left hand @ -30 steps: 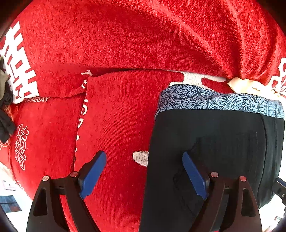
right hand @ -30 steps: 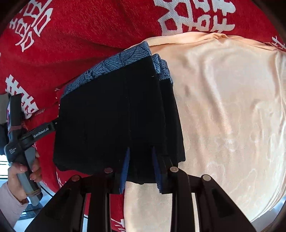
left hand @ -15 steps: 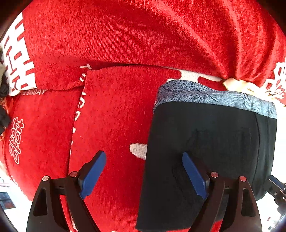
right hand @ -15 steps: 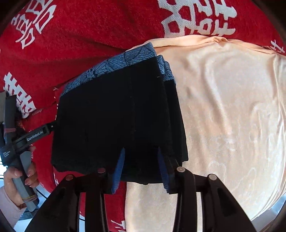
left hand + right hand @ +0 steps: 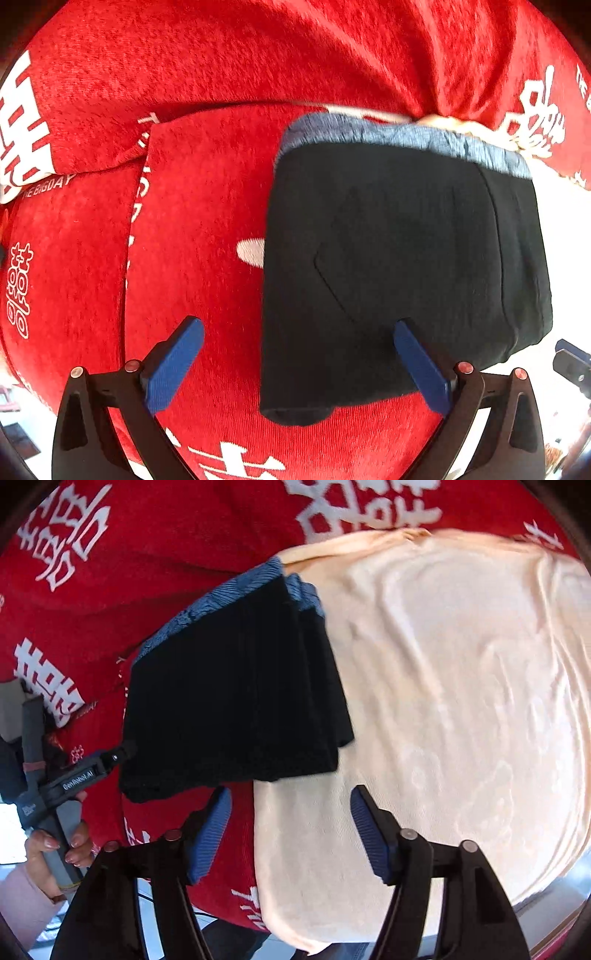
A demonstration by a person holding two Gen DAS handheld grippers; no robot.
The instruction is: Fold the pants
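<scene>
The black pants [image 5: 399, 266] lie folded into a thick rectangle with a blue patterned waistband [image 5: 406, 138] at the far edge. They rest on the red blanket [image 5: 192, 236], partly over a cream cloth [image 5: 461, 701]. My left gripper [image 5: 299, 350] hovers open at their near left corner, one blue pad over the black fabric, nothing held. From the right wrist view the pants [image 5: 229, 701] sit just beyond my right gripper [image 5: 291, 812], which stands open and apart from them.
The red blanket with white characters [image 5: 110, 572] covers the surface. The cream cloth spreads wide to the right. A hand [image 5: 55, 853] holds the left gripper's handle [image 5: 74, 779] at the left edge. A folded red flap [image 5: 177, 155] lies left of the pants.
My right gripper has opened, let go of the pants and drawn back from their near edge. The left gripper stays open and has shifted slightly back, showing more of the pants.
</scene>
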